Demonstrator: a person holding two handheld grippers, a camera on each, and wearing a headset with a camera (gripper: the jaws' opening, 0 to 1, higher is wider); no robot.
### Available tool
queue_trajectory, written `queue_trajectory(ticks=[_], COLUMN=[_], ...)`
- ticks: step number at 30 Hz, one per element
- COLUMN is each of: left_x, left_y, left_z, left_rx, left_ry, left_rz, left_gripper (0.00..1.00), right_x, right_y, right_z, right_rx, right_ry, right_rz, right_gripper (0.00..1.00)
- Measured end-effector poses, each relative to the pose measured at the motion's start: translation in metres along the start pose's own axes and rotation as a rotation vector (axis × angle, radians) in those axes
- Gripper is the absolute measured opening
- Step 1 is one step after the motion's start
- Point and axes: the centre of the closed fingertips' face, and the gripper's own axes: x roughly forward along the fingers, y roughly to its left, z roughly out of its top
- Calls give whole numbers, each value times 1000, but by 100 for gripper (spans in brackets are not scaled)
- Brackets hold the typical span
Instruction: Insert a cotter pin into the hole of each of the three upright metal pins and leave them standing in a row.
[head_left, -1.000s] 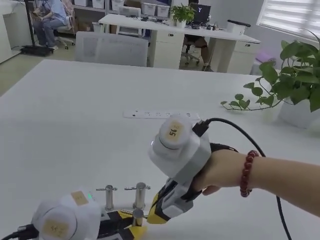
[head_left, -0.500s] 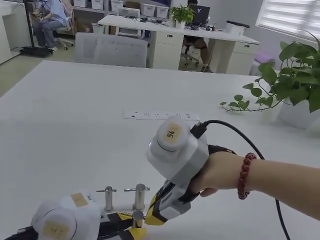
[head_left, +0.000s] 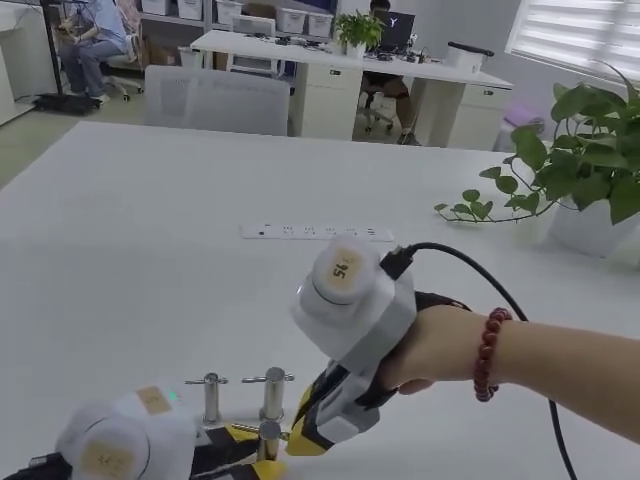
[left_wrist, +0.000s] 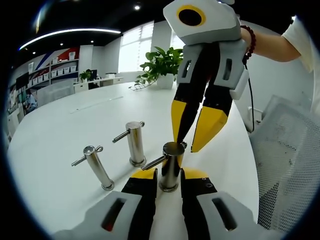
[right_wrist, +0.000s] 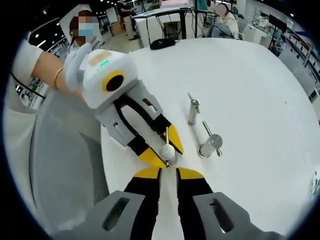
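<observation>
Three upright metal pins stand in a row on the white table (head_left: 150, 250). In the left gripper view the far pin (left_wrist: 96, 165) and the middle pin (left_wrist: 135, 142) each carry a cotter pin through the top. My left gripper (left_wrist: 170, 175) is shut on the base of the near pin (left_wrist: 171, 160). A cotter pin (left_wrist: 151, 162) sticks out of that pin's hole to the left. My right gripper (left_wrist: 186, 146) comes down from above, its yellow tips pinched on the cotter pin's head end. In the right gripper view my right gripper (right_wrist: 171, 172) sits just in front of the near pin's top (right_wrist: 167, 150).
A white power strip (head_left: 315, 232) lies across the middle of the table. At the right edge stands a potted plant (head_left: 585, 170) with trailing stems. A black cable (head_left: 500, 300) runs from the right gripper over the table. Chairs and desks stand behind the table.
The head camera has shifted a little. Both grippers stay at the near pin, with no visible move between them.
</observation>
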Motion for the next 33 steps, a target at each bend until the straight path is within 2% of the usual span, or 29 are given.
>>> queue_trajectory(ticks=[3, 9, 12, 17, 25, 33], left_x=[-2, -5, -9, -18, -31, -45], left_y=[1, 1, -3, -8, -8, -10], left_z=[3, 0, -1, 3, 7, 9], left_rx=[-5, -23, -13, -2, -9, -21], left_ry=[-10, 1, 7, -8, -20, -26], left_rz=[-2, -7, -20, -32, -31, -31], left_gripper=[21, 33, 35, 44, 53, 63], right_x=[-1, -1, -1, -2, -1, 4], right_y=[0, 1, 1, 0, 1, 3], right_z=[2, 7, 9, 15, 22, 23], right_rx=[2, 9, 13, 26, 42, 50], right_ry=[-13, -36, -47, -79, -117, -131], right_rz=[-2, -5, -9, -17, -22, -28], right_gripper=[18, 21, 23, 29, 31, 31])
